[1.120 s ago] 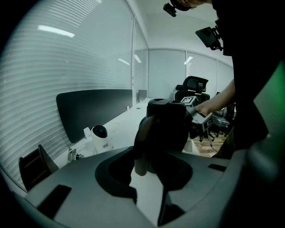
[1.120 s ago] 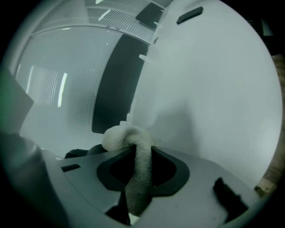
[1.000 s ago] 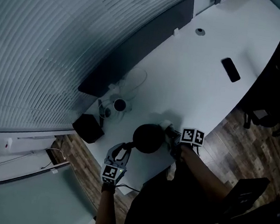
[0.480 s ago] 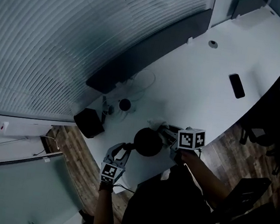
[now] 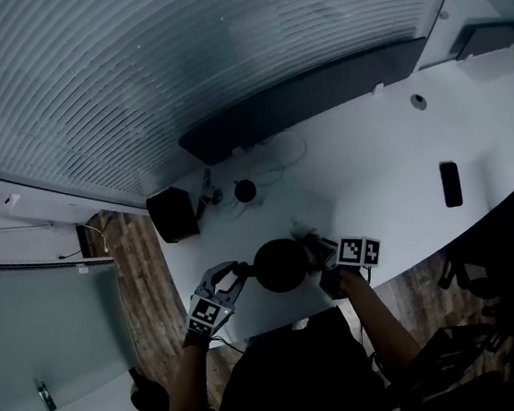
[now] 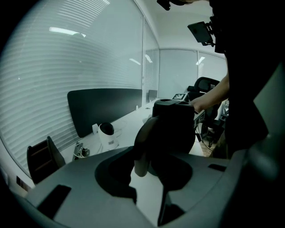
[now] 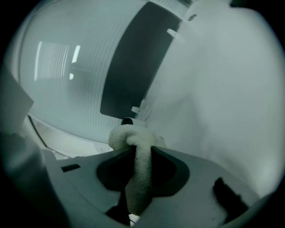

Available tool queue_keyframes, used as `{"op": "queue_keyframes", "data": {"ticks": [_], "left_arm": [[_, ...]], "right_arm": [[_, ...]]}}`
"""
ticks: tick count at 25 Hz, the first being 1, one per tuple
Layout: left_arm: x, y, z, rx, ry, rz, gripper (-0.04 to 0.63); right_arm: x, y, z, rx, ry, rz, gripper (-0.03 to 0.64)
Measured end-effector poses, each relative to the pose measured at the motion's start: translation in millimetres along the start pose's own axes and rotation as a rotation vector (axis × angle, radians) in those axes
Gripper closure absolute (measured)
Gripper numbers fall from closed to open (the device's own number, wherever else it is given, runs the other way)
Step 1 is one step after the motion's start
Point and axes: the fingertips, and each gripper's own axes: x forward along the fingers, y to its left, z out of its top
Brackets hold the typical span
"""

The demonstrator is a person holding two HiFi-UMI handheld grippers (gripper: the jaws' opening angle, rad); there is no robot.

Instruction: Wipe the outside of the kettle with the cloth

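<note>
Right tool [image 5: 318, 252] around cloth [image 7: 136, 147], beside kettle [image 5: 279, 265]

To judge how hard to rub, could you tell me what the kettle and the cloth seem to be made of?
The kettle: dark, smooth shell, plastic or coated metal; dim light leaves it open. The cloth: pale, fuzzy nap, likely terry or microfibre.

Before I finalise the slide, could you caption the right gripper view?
Right gripper shut on a fluffy pale cloth, white table beyond.
</note>
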Motion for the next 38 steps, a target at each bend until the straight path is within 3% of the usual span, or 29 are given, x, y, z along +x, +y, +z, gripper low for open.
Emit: {"op": "queue_keyframes", "data": {"ticks": [4,7,9,13,17,22,27,30,34,38], "left_arm": [[0.0,1.9,1.4,-0.005,0.001,0.008,0.477],[1.5,4.0,2.3,0.007,-0.011,0.011,0.477],[1.6,5.1,1.5,0.008,-0.011,0.014,0.477],[2.4,3.5,1.0,0.005,-0.002,0.01,0.477],[6.5,8.2,3.9,0.015,0.01,0.01,0.477],[12.2,13.5,4.8,0.036,0.045,-0.015,0.477],[23.0,20.0,8.0,0.158,0.084,-0.063,0.477],[31.4,22.4,10.2,0.172,0.081,-0.079,0.477],[39.9,26.3,22.2,0.19,0.1,-0.094,0.477],[42.4,24.4,25.2,0.195,0.131,-0.125,0.477]], "right_arm": [[-12.2,67.0,18.1,-0.19,0.038,0.101,0.531],[-16.1,113.7,23.0,-0.217,0.083,0.261,0.531],[-9.5,125.9,19.9,-0.237,0.117,0.304,0.531],[5.5,111.6,22.8,-0.295,0.16,0.29,0.531],[35.6,53.8,16.1,-0.394,0.253,0.142,0.531],[54.3,13.4,9.8,-0.341,0.281,0.055,0.531],[36.3,74.9,19.6,-0.434,0.254,0.186,0.531],[20.9,116.1,16.8,-0.57,0.276,0.267,0.531],[24.3,126.4,9.9,-0.758,0.307,0.261,0.531],[46.1,80.7,15.5,-0.602,0.332,0.233,0.531]]}}
